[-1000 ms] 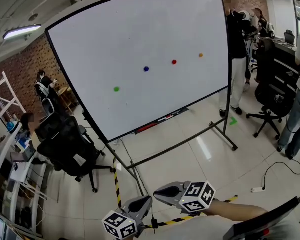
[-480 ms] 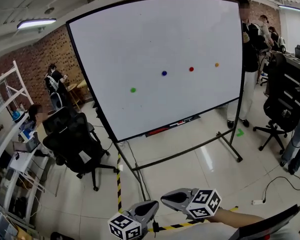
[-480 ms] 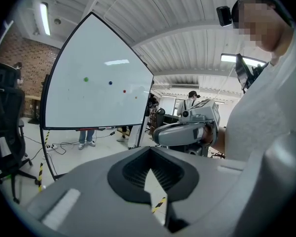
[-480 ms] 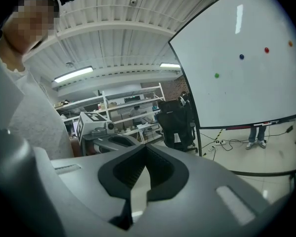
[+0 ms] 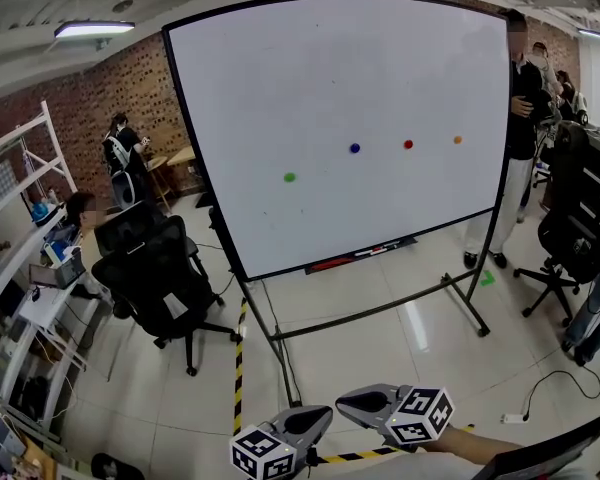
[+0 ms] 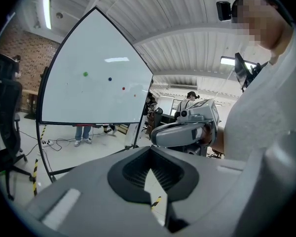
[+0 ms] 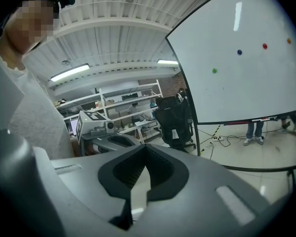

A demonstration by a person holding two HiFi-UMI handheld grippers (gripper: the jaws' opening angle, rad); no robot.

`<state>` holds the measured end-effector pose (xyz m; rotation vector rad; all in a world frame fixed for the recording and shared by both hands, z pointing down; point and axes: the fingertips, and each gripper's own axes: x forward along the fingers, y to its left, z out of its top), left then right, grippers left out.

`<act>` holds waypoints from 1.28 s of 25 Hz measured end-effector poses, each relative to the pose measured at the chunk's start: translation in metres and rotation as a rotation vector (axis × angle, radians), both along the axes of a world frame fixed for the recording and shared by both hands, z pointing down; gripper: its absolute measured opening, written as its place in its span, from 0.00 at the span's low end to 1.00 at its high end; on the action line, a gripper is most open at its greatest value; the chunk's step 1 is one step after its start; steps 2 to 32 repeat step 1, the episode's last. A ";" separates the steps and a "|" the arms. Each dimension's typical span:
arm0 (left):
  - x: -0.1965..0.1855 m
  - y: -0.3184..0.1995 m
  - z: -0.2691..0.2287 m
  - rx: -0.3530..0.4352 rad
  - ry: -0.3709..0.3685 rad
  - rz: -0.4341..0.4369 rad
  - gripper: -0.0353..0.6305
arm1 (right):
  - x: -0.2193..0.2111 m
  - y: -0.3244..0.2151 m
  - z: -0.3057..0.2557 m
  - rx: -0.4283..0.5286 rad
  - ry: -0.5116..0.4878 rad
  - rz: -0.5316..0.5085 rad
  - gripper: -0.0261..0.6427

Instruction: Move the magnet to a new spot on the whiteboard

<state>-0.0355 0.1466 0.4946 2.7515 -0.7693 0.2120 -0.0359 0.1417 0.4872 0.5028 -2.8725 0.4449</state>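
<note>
- Head view: shows the whiteboard (image 5: pixel 280 88) upright on its stand, ahead and well apart from both grippers, with open floor between.
- Shows four round magnets on the board in a gently rising row, left to right: green (image 5: pixel 289 177), blue (image 5: pixel 355 148), red (image 5: pixel 408 144), orange (image 5: pixel 457 140). No long axis on any; cannot tell which one is the task's.
- Shows the left gripper (image 5: pixel 323 416) and right gripper (image 5: pixel 346 401) low at the bottom edge, side by side, tips toward the board. Puts every magnet up and ahead of both: green toward the left gripper's side, red and orange toward the right's.
- Left gripper view: jaws together, nothing clamped. Board up and to the left.
- Right gripper view: jaws together, nothing clamped. Board up and to the right, green (image 7: pixel 214 70) closest in, orange (image 7: pixel 288 40) farthest out.
- Judged: fits either a magnet awaiting pickup or one already re-set; no telling which.
</note>
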 end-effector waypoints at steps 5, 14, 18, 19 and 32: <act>-0.003 -0.001 0.004 0.002 0.001 0.006 0.03 | -0.002 0.000 0.001 -0.003 0.003 0.001 0.04; -0.003 -0.001 0.004 0.002 0.001 0.006 0.03 | -0.002 0.000 0.001 -0.003 0.003 0.001 0.04; -0.003 -0.001 0.004 0.002 0.001 0.006 0.03 | -0.002 0.000 0.001 -0.003 0.003 0.001 0.04; -0.003 -0.001 0.004 0.002 0.001 0.006 0.03 | -0.002 0.000 0.001 -0.003 0.003 0.001 0.04; -0.003 -0.001 0.004 0.002 0.001 0.006 0.03 | -0.002 0.000 0.001 -0.003 0.003 0.001 0.04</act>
